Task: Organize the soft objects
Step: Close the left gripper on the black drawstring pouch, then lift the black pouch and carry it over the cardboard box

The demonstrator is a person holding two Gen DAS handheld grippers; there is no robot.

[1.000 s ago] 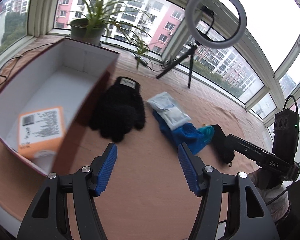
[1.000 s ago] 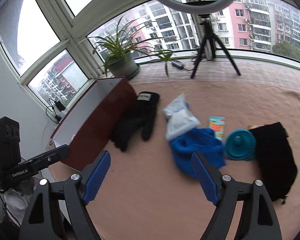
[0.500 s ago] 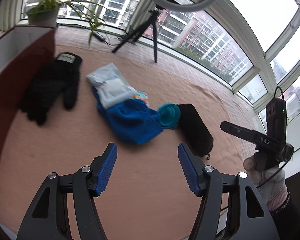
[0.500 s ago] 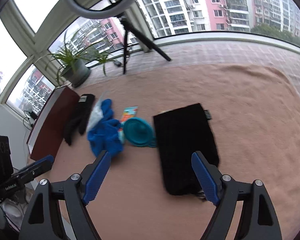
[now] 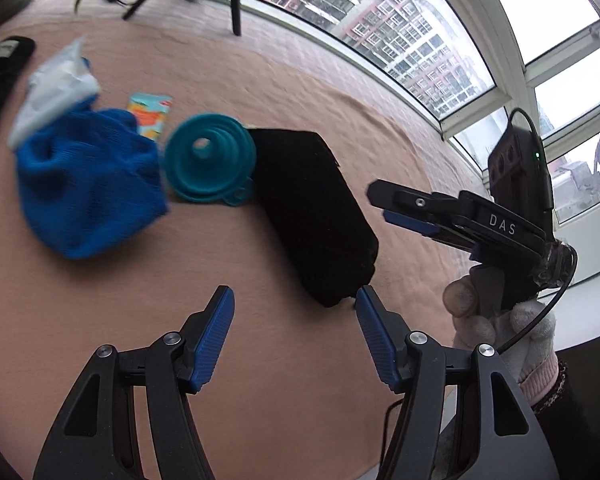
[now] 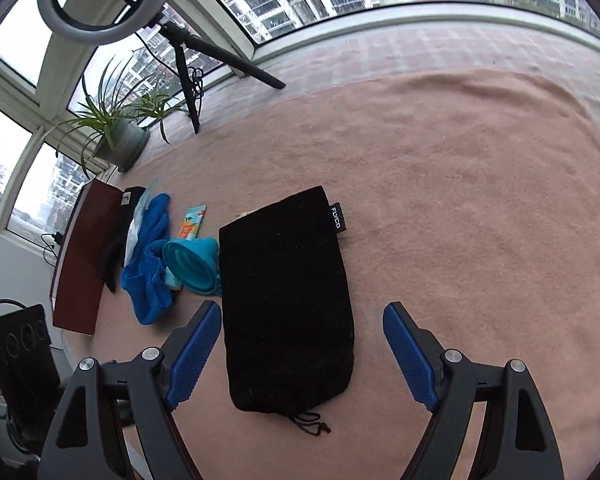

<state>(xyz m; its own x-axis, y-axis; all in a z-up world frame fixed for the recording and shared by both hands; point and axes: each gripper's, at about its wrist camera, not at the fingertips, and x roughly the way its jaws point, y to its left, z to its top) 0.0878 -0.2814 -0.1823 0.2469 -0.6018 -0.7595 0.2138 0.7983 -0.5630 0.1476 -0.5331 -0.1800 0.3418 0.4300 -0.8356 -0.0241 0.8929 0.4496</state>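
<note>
A black drawstring pouch (image 6: 286, 300) lies flat on the pink blanket, cords toward me. My right gripper (image 6: 302, 336) hovers open above its near end, the pouch showing between the blue fingers. In the left wrist view the same pouch (image 5: 312, 216) lies just beyond my left gripper (image 5: 294, 312), which is open and empty; its right finger is close to the pouch's near corner. To the pouch's left lie a teal collapsible funnel (image 5: 210, 158), a blue knitted cloth (image 5: 86, 180), a white plastic pack (image 5: 56, 84) and black gloves (image 6: 118, 248).
A dark red box (image 6: 86, 256) stands at the blanket's left edge. A small printed packet (image 5: 150, 114) lies behind the funnel. A potted plant (image 6: 120, 140) and a ring-light tripod (image 6: 184, 64) stand by the windows. The right gripper (image 5: 416, 210), held in a gloved hand (image 5: 496, 320), shows at right.
Both views have swung right and sunk lower: the box and gloves slid off to the left, and the black pouch now sits centred under the right gripper. Both jaws kept the same width.
</note>
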